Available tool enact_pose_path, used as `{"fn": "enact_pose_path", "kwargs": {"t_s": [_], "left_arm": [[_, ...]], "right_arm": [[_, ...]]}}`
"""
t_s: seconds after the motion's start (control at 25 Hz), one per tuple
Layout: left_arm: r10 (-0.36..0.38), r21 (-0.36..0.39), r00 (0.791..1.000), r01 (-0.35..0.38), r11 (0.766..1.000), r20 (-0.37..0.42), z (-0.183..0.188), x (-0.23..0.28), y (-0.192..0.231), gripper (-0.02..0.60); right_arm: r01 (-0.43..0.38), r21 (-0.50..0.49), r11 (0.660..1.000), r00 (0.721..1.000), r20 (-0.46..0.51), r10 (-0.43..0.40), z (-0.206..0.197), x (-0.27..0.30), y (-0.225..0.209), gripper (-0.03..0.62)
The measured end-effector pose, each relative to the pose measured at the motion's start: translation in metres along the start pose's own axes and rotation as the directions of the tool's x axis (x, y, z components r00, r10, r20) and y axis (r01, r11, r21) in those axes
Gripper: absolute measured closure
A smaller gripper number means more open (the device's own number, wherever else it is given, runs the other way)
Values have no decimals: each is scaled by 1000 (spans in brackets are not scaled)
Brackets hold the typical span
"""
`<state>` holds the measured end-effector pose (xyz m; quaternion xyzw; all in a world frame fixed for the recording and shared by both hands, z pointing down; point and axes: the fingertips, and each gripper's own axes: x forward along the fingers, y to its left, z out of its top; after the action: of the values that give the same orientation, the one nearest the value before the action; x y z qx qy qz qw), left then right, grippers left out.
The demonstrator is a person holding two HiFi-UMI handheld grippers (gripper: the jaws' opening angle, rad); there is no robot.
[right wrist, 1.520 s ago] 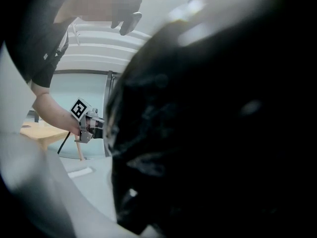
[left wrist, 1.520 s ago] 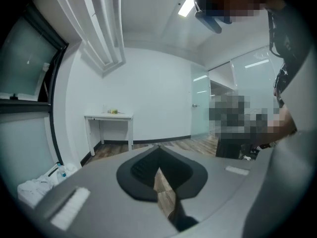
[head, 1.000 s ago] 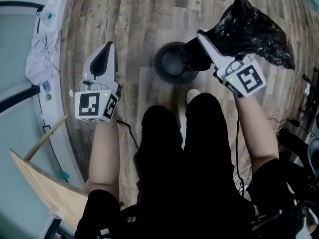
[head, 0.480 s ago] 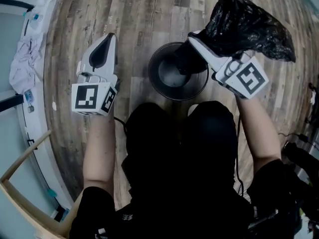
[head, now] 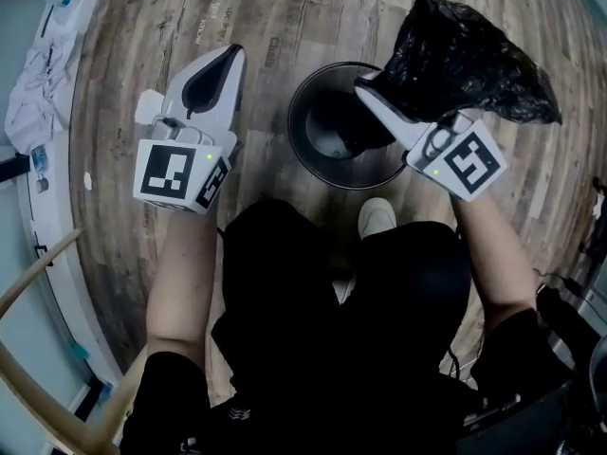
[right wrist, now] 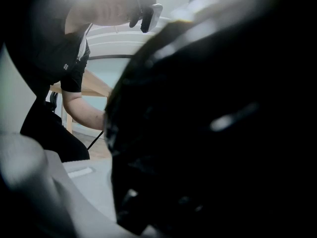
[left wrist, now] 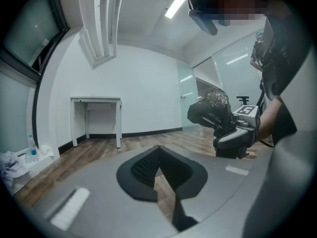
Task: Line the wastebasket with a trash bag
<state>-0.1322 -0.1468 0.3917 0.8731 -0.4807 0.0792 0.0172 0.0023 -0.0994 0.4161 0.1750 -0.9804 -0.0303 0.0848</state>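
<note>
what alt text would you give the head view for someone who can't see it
Seen from above, the right claw grips a bunched black trash bag at the right edge of a round dark wastebasket on a wooden floor. The left claw, shut and empty, hovers left of the basket.
</note>
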Motion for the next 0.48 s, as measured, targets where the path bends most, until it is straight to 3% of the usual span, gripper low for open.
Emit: {"fn": "enact_pose_path", "kwargs": {"t_s": [0.12,0.24,0.32,0.4,0.48], "left_arm": [[-30,-22,999,30,999,-14,-6,0,-9,574],[-144,-52,990,143,988,-4,0,8,-36,569],[-259,-68,966,259,963,5,5,16,-64,530],[-369,-96,929,369,924,15,10,23,-90,420],[-451,-112,892,452,885,36,15,27,-112,354]], "right_arm": [[-18,-6,1000,1000,-3,18,-8,3,6,592],[-47,-24,999,999,4,47,-10,6,12,592],[-62,-28,998,998,21,63,-8,5,15,592],[-85,-35,996,996,30,86,-7,4,20,592],[-111,-45,993,993,23,113,-7,1,26,592]]}}
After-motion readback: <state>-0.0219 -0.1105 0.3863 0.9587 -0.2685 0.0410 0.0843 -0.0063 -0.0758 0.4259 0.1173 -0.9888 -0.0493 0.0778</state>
